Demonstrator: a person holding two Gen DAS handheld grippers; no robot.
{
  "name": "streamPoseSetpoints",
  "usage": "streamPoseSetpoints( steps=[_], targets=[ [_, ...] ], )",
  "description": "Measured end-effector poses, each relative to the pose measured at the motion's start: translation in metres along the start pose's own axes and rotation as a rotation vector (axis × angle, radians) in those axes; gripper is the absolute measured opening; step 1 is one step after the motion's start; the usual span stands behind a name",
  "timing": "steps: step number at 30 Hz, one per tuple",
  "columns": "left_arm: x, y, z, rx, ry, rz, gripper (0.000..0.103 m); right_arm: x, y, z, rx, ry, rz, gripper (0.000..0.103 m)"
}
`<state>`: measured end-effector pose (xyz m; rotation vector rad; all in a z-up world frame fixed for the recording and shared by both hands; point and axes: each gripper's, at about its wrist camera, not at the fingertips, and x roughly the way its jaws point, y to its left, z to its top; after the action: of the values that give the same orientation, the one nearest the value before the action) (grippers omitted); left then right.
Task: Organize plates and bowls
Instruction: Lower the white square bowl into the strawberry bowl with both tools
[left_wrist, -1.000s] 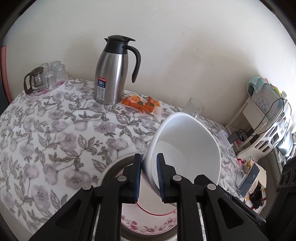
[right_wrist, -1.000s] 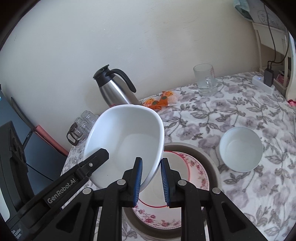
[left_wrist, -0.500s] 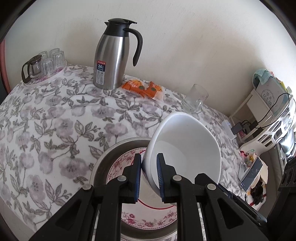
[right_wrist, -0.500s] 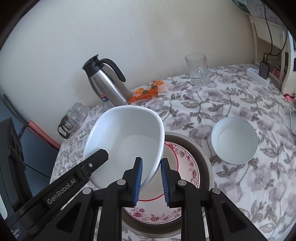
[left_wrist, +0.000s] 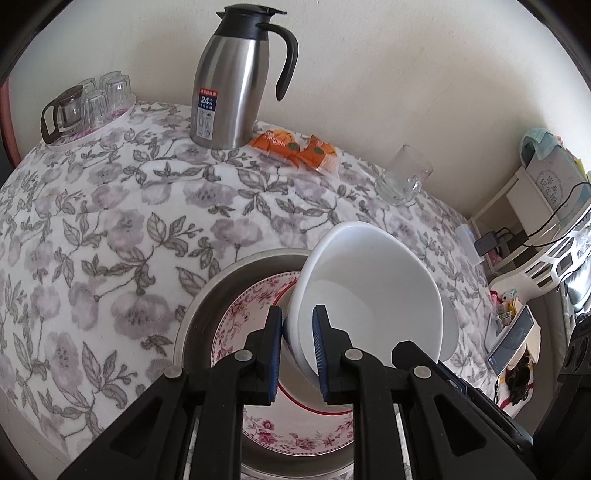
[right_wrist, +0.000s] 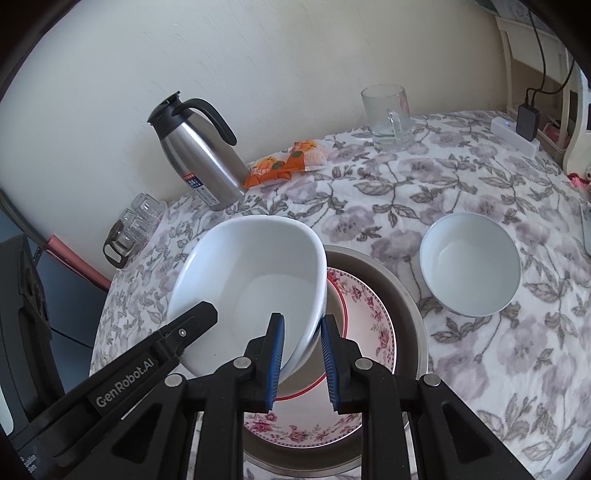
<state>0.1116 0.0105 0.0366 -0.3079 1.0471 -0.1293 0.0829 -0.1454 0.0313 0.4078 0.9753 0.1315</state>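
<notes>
Soft, even daylight fills both views, with only faint shadows on the pale wall (left_wrist: 388, 92). Both pictures are sharp, without motion blur. The fisheye bends the tablecloth (right_wrist: 480, 192) edges, and dark vignetting rings each frame.

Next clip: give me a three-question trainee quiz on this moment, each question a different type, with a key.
1. True or false: the large white oval bowl is pinched on its rim by both the left gripper and the right gripper.
2. What lies inside the round stainless steel pan under that bowl?
A. a glass mug
B. a floral-rimmed plate
C. orange snack packets
3. Fill in: the small white round bowl sits on the floral tablecloth, ____ from the pan.

Key
1. True.
2. B, the pink floral-rimmed plate.
3. Apart; cloth shows between them.
</notes>
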Motion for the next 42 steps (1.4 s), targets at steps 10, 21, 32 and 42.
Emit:
streamPoseSetpoints(
  steps=[10, 21, 32, 42],
  targets=[
    [0.012, -0.001, -0.004, 0.002, 0.051, 0.023, 0.017, 0.003, -0.001, -0.001, -0.002, 0.010, -0.012, 0.022],
    [0.016, 0.001, -0.006, -0.002, 0.096, 0.028, 0.018, 0.007, 0.000, -0.003, -0.009, 0.035, -0.029, 0.022],
    [0.017, 0.002, -0.005, 0.002, 0.101, 0.034, 0.019, 0.011, 0.001, -0.005, -0.012, 0.051, -0.043, 0.022],
    [0.013, 0.012, -0.002, -0.036, 0.091, 0.007, 0.019, 0.006, 0.002, -0.003, -0.004, 0.044, -0.011, 0.022]
  ],
)
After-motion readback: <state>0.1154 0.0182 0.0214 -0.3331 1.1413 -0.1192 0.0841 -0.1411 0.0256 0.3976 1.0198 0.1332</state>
